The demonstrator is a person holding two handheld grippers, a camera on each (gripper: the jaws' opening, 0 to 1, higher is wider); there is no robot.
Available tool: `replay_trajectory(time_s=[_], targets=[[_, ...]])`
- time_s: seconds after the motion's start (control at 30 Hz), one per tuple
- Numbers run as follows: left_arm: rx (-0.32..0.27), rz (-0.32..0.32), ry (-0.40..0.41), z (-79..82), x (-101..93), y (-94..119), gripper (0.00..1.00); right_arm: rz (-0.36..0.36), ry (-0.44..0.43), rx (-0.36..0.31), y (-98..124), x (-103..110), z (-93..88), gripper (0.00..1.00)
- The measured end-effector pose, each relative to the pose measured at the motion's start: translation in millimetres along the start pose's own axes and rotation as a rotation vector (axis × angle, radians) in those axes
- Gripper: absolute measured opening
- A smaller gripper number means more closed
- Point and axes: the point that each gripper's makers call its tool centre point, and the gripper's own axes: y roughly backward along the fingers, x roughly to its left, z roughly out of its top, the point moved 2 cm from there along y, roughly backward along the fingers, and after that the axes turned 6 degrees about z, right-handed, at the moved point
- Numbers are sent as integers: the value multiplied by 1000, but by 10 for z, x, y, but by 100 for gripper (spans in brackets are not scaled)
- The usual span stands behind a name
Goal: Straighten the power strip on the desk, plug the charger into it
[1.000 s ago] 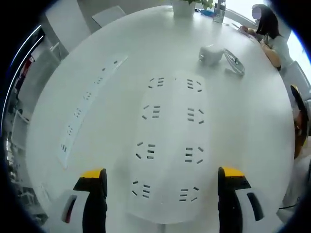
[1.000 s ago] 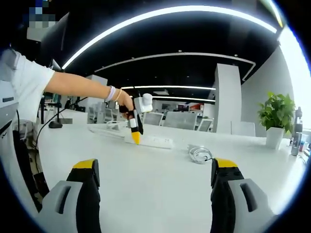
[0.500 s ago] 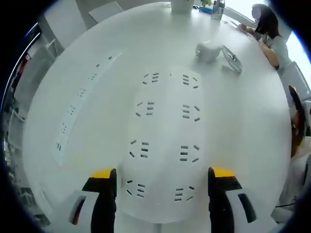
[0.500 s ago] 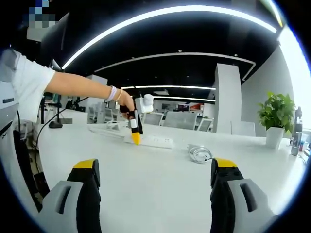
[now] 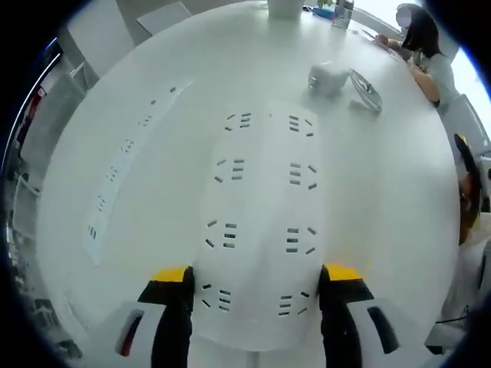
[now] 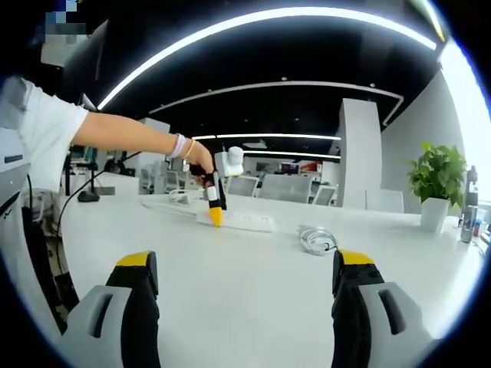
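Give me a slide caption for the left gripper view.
Yellow-tipped left gripper straddling a wide white power strip on the white desk, white charger lying beyond it.

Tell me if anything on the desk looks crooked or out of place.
Nothing is spilled or damaged. The left claw straddles the near end of the wide power strip, while a second, narrow strip lies at a slant to it. The charger sits unplugged beyond, beside its coiled cable.
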Motion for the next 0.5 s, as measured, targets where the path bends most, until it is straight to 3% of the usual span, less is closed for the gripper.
replay_trajectory(time_s=[0.5], targets=[[25,-18,-66,90,265,-6,66,-6,-5,2,23,3,-14,94]])
